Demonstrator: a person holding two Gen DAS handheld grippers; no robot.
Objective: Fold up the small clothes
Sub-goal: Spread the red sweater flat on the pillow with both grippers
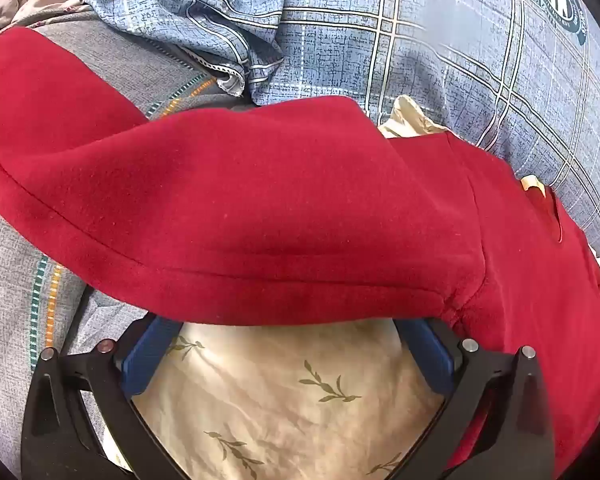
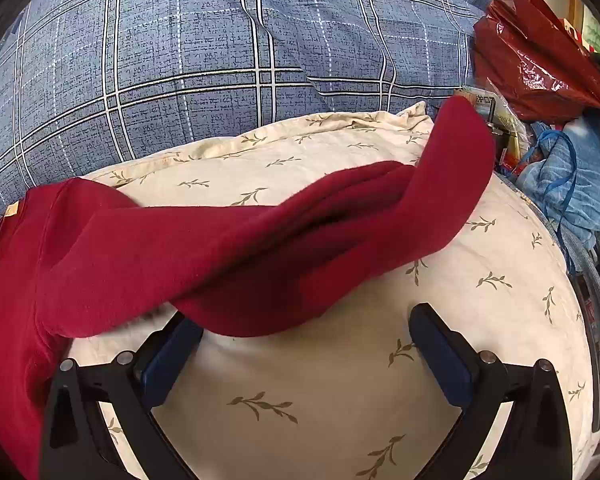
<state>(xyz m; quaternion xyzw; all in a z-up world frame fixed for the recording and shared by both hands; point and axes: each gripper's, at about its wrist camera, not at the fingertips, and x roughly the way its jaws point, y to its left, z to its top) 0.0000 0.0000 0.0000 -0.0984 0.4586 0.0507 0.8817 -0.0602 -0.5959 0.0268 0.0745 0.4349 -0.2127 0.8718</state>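
R wrist: red bag (image 2: 540,56) nr pillow (image 2: 340,400)

Left claw (image 1: 290,328): held wide open, blue pads spread to either side, tips hidden under an overhanging edge.
Left claw fingers (image 1: 148,356): black linkages splayed outward, nothing pinched between them.
Right claw (image 2: 306,330): also held open, jaws set well apart.
Right claw fingers (image 2: 440,352): right pad fully seen, left tip partly covered.
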